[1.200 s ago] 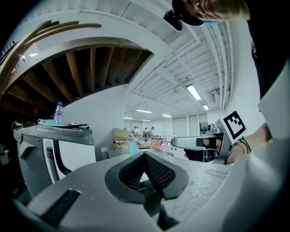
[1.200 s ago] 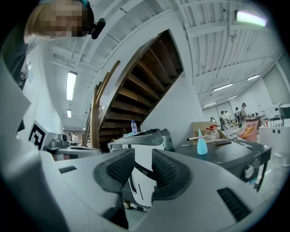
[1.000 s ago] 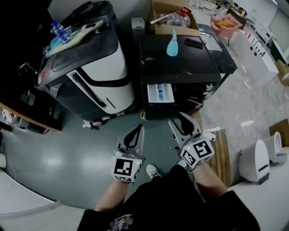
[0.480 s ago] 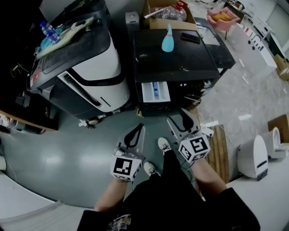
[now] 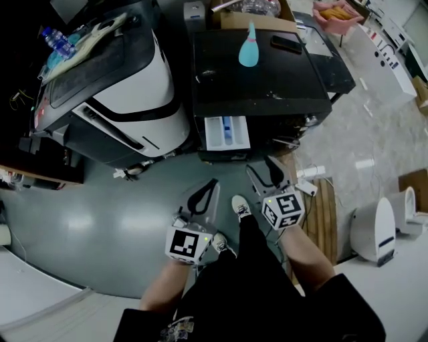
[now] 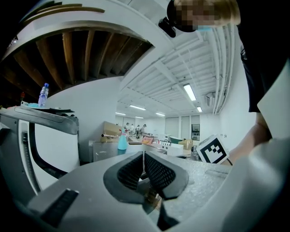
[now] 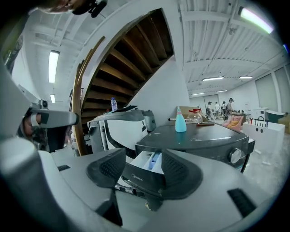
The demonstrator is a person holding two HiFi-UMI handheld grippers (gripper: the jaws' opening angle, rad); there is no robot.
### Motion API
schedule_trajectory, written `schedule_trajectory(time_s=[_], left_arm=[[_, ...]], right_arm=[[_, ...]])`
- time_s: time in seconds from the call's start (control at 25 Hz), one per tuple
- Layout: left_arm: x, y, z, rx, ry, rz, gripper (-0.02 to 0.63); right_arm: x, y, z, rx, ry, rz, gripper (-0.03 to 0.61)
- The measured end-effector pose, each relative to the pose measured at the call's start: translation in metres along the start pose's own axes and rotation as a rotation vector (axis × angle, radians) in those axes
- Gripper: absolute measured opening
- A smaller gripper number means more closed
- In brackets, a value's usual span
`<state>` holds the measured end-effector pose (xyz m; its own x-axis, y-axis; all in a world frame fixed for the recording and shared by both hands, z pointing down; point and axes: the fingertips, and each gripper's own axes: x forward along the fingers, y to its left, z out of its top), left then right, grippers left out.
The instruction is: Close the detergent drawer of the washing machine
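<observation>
Moved since a second ago: right gripper (image 5: 266, 171), now nearer the detergent drawer (image 5: 227, 132), jaws just opening wide, empty. Drawer: pulled out at upper left of the black washing machine (image 5: 257, 73), white inside, blue insert. Left gripper (image 5: 211, 187): jaws together.

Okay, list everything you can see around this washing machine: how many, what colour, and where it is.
washing machine: one, black, centre
detergent drawer: one, white inside, pulled out of the machine's front
bottle: one, teal, on the machine's top
appliance: one, white and grey, left of the machine
cardboard box: one, brown, behind the machine
shoes: two, pale, on the grey floor
left tool: one, grey, jaws shut, empty
right tool: one, grey, jaws have just been opening, nothing between them, short of the drawer
</observation>
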<state>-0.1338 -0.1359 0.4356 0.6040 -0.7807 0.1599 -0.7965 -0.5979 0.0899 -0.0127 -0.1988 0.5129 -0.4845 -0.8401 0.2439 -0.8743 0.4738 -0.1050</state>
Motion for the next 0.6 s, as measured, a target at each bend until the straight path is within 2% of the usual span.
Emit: schedule_trajectory(time_s=[0.6], left_arm=[[0.079, 0.004, -0.051, -0.019, 0.079, -0.04, 0.005]], right_arm=[[0.06, -0.044, -0.075, 0.086, 0.152, 0.011, 0.221]])
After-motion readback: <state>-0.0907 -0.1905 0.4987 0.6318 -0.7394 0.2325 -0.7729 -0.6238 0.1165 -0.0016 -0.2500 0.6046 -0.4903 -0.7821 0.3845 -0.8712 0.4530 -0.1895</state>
